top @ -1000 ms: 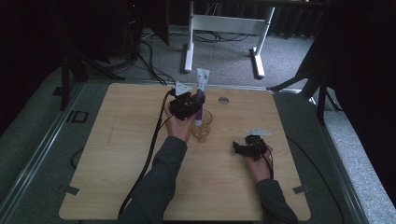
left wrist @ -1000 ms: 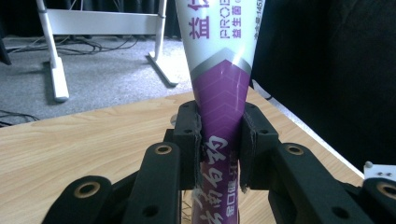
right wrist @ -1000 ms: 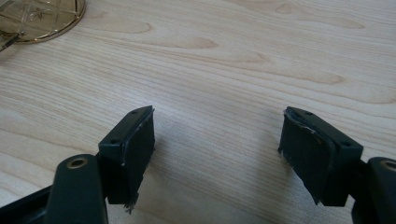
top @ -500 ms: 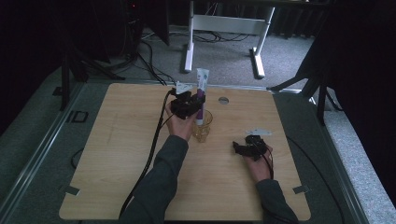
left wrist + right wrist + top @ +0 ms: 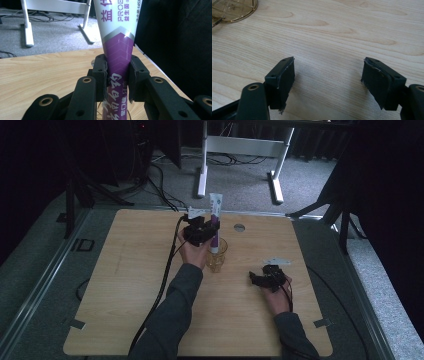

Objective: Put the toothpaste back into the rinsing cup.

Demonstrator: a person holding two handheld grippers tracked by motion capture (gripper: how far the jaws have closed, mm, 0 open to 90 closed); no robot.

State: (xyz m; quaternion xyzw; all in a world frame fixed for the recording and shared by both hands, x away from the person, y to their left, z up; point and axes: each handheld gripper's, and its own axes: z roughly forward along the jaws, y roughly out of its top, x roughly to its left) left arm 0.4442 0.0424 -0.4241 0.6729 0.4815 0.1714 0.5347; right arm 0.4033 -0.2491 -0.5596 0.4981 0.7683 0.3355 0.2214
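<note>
Jaws of my left gripper (image 5: 117, 82) pinched the toothpaste tube (image 5: 214, 222) upright, its lower end inside the amber glass (image 5: 216, 256), to stand it there. Right of the glass, my right gripper (image 5: 328, 80) rested open, empty.

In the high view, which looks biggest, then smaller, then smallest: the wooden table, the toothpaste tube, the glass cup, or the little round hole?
1. wooden table
2. toothpaste tube
3. glass cup, nearly as big
4. round hole

Toothpaste tubes: one (image 5: 215, 220), upright in the glass cup
Glass cups: one (image 5: 217, 259)
Grippers: two, left gripper (image 5: 201, 231) at the cup, right gripper (image 5: 260, 279) well apart from it
</note>
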